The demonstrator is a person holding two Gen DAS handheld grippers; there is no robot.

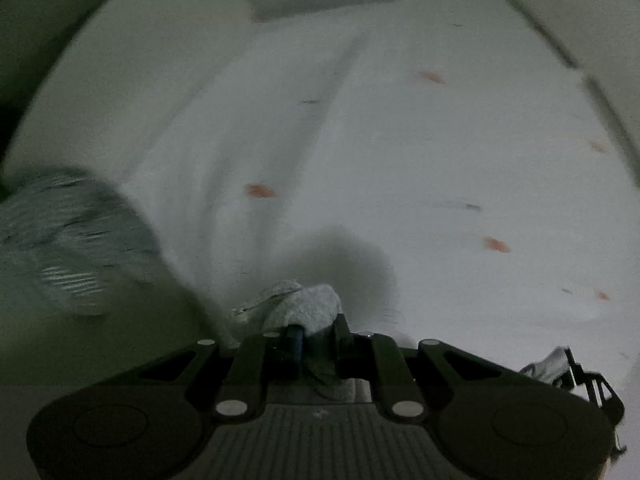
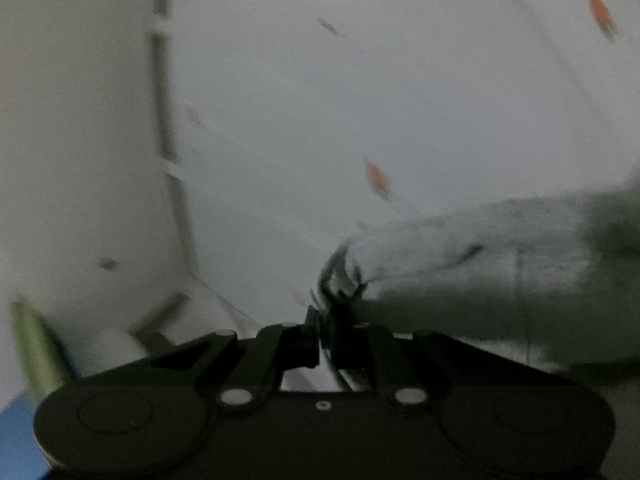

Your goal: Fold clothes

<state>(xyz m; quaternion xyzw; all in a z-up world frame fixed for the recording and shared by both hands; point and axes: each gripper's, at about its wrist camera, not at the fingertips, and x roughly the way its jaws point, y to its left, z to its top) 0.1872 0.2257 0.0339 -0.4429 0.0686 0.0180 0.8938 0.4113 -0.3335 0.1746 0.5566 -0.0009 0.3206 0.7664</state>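
A grey knit garment [image 1: 68,236] hangs blurred at the left of the left wrist view, over a white sheet dotted with small orange marks [image 1: 360,152]. My left gripper [image 1: 316,330] is shut on a bunched grey corner of the garment [image 1: 308,304]. In the right wrist view the same grey garment [image 2: 500,256] stretches off to the right. My right gripper [image 2: 326,328] is shut on its dark-trimmed edge [image 2: 340,276]. At the lower right of the left wrist view, the right gripper's tip with cloth [image 1: 560,364] shows.
The white sheet [image 2: 360,100] covers a bed-like surface. A white wall or panel with a grey seam [image 2: 168,120] runs down the left of the right wrist view. A green object [image 2: 36,348] and a blue patch [image 2: 16,436] sit at its lower left.
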